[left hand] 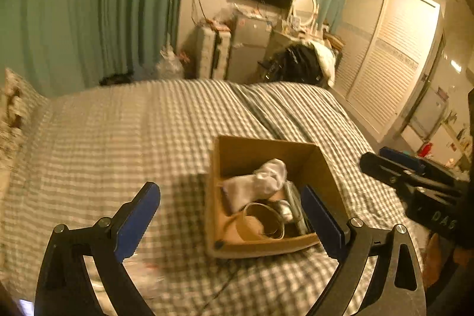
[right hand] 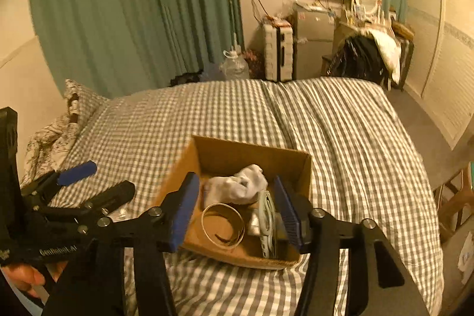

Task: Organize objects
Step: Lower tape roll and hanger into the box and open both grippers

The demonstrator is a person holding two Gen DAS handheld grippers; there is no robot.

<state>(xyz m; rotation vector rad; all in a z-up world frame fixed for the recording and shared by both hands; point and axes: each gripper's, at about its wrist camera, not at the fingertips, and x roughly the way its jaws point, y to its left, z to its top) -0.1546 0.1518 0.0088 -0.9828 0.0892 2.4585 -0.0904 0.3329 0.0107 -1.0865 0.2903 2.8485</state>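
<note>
On the black body of my left gripper [right hand: 77,182], seen from the right wrist view, I read white lettering that looks like "GenRobot.AI", though it is soft. On my right gripper [left hand: 385,165], in the left wrist view, I make out only the pale letters "DAS" at the frame's edge. Nothing else is legible to me.

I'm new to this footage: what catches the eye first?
An open cardboard box sits on the gingham bed cover, holding a crumpled white cloth and a tape ring. Blue-padded tongs frame it; green curtains hang behind.
</note>
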